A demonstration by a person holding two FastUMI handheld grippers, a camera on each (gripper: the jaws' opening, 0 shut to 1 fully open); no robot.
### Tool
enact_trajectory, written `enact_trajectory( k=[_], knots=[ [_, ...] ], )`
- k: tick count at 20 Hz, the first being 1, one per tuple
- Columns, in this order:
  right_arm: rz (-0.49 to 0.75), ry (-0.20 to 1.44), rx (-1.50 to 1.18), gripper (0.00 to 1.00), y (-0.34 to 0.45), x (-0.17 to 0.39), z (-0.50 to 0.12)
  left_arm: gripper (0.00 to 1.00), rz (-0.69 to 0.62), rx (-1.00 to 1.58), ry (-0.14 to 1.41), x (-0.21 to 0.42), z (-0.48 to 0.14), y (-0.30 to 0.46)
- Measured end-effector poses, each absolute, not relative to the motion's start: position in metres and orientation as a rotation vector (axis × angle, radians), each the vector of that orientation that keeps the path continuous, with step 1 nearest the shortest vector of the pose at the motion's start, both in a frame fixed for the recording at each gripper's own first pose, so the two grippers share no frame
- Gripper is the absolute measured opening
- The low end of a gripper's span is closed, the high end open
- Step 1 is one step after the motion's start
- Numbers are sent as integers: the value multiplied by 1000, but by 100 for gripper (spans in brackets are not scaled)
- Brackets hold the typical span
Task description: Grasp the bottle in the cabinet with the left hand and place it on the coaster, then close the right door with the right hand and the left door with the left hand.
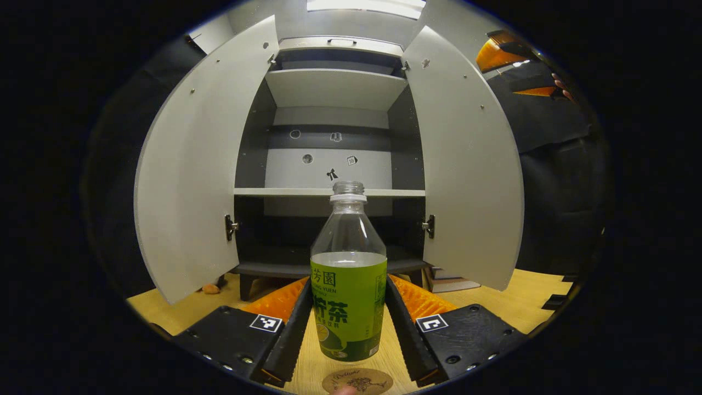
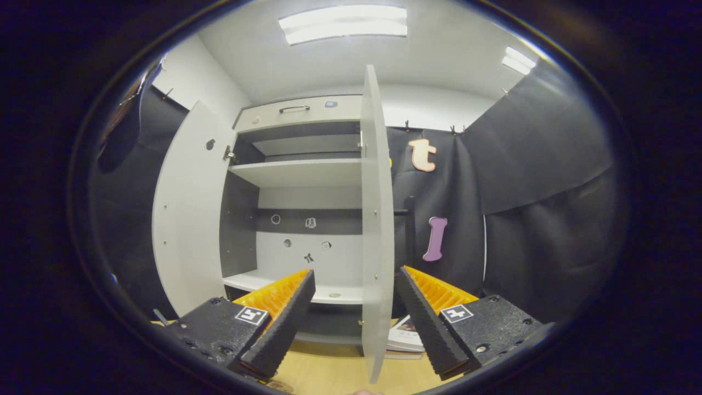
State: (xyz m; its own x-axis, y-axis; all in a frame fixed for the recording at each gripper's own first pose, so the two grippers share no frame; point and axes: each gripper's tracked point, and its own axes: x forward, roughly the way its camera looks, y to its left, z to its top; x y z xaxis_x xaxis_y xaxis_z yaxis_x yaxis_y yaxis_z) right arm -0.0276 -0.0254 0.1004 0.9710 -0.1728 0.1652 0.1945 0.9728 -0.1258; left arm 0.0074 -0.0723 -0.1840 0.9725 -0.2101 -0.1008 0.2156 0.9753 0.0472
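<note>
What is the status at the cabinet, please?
Left gripper shut on bottle, above coaster. Right gripper open, right door edge between fingers. Both doors open.

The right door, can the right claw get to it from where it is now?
Probably yes. The right door stands open edge-on between the open right claw fingers, with nothing between them, so a sideways push looks possible.

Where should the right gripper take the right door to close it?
Take the right door by its free vertical edge, coming from straight ahead. It stands open, edge-on between the open fingers of the right gripper; no handle shows, so the thin panel edge is the likely hold.
</note>
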Motion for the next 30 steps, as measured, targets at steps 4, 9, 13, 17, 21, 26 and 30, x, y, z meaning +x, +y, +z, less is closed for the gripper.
enact_trajectory(
  k=[4,9,13,17,21,26,30],
  knots=[
    [-205,-131,-146,96,-27,-27,96,73,-209,63,135,-5,-219,-76],
    [-209,-110,-180,99,-24,-23,96,73,-180,61,180,-21,-246,-67],
    [-211,-94,-183,99,-23,-21,89,75,-192,31,180,-31,-252,-64],
    [-204,-71,-173,99,-20,-21,81,76,-201,29,190,-35,-255,-62],
    [-207,-58,-179,100,-20,-22,76,81,-188,17,237,-39,-264,-55],
    [-202,-40,-172,96,-19,-20,68,95,-210,6,220,-42,-248,-55],
    [-193,-38,-155,99,-19,-19,63,91,-223,-4,186,-44,-220,-54]
  ],
)
